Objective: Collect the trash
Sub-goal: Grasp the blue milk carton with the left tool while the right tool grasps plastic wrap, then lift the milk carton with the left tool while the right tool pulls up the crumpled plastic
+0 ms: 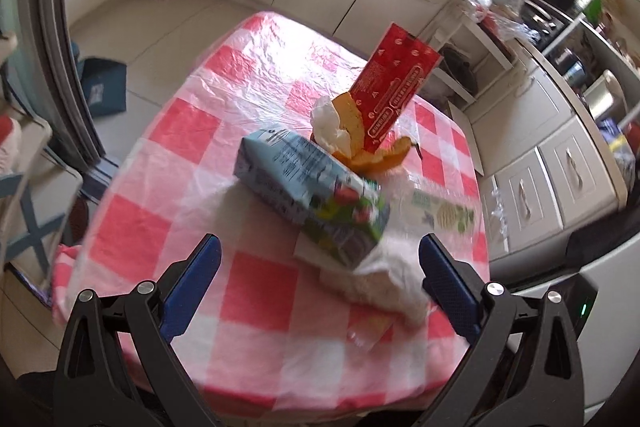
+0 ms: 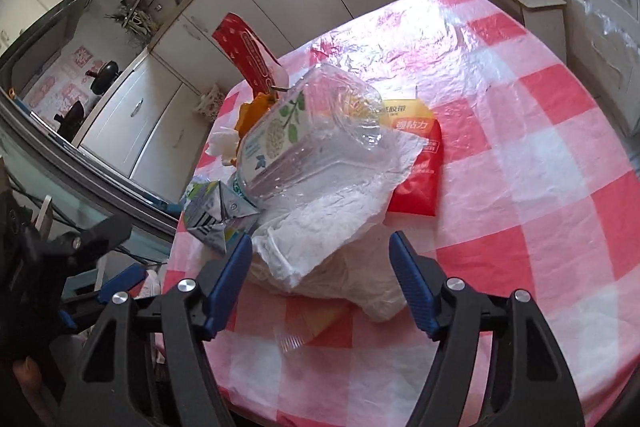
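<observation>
Your left gripper point(image 1: 320, 255) hangs with jaws wide apart, nothing between them; the juice carton point(image 1: 312, 191) lies tilted at 12 o'clock from it, on crumpled white paper point(image 1: 384, 275). Beyond, orange peel point(image 1: 372, 155) and a red wrapper point(image 1: 392, 83) stand up at 1 o'clock. Your right gripper point(image 2: 320, 259) is spread open too, the clear plastic bottle point(image 2: 312, 139) at 12 o'clock on the checked tablecloth point(image 2: 540, 187).

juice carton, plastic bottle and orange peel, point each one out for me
juice carton point(image 1: 308, 187): left wrist view, on its blue printed side panel.
plastic bottle point(image 2: 320, 131): right wrist view, on its clear crushed body beside the label.
orange peel point(image 1: 354, 119): left wrist view, on the upright piece next to the white tissue.
</observation>
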Demonstrator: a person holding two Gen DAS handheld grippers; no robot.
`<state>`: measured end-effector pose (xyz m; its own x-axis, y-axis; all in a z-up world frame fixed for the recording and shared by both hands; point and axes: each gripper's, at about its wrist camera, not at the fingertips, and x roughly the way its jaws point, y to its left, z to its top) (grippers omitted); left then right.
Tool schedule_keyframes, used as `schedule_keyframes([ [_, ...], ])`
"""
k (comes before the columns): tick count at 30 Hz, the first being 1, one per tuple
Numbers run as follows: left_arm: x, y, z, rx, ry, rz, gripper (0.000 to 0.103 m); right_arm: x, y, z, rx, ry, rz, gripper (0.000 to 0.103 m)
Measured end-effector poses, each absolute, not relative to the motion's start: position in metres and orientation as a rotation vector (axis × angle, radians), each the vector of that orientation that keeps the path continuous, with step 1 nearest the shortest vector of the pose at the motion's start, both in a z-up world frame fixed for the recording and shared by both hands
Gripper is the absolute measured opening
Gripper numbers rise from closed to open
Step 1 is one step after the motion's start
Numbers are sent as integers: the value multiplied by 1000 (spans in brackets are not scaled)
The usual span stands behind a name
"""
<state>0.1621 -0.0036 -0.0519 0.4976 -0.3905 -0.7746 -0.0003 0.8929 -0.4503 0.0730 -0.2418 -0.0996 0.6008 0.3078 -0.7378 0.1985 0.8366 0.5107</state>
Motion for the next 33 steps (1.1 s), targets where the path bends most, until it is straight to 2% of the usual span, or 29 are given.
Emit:
schedule_keyframes([
  [2, 179, -7, -60, -462, 1069, -233, 95, 77, -241, -102, 616, 944, 75, 68],
  [5, 202, -15, -75, -507, 1126, -181, 95, 80, -244, -106, 649, 959, 74, 61],
  [7, 212, -18, -80, -512, 1138, -146, 95, 79, -248, -111, 684, 973, 75, 49],
  [8, 216, -20, -83, -513, 1145, -131, 95, 78, -252, -112, 695, 975, 76, 47],
  [10, 226, -23, -91, -502, 1166, -105, 95, 75, -256, -114, 704, 976, 77, 31],
  [12, 233, -25, -102, -500, 1198, -93, 95, 74, -261, -114, 708, 968, 87, 19],
  [13, 234, -23, -105, -509, 1205, -92, 95, 73, -264, -113, 709, 966, 90, 15],
  [16, 235, -16, -108, -506, 1201, -53, 94, 69, -269, -112, 717, 956, 109, 10],
  [18, 233, -9, -107, -512, 1188, -53, 88, 68, -268, -111, 716, 949, 123, 10],
  [21, 231, 0, -110, -519, 1199, -104, 63, 69, -268, -110, 718, 943, 130, 10],
  [23, 230, 5, -115, -520, 1221, -149, 40, 70, -271, -115, 746, 960, 131, 16],
  [25, 229, 8, -119, -525, 1235, -193, 31, 70, -275, -120, 790, 963, 133, 24],
  [28, 226, 8, -115, -522, 1219, -250, 30, 72, -273, -122, 806, 956, 152, 24],
  [29, 223, 9, -111, -503, 1209, -262, 30, 73, -270, -120, 793, 949, 160, 21],
  [31, 219, 13, -107, -486, 1198, -263, 30, 71, -263, -113, 753, 933, 177, 5],
  [33, 219, 16, -107, -485, 1207, -261, 30, 69, -261, -104, 732, 910, 190, 2],
])
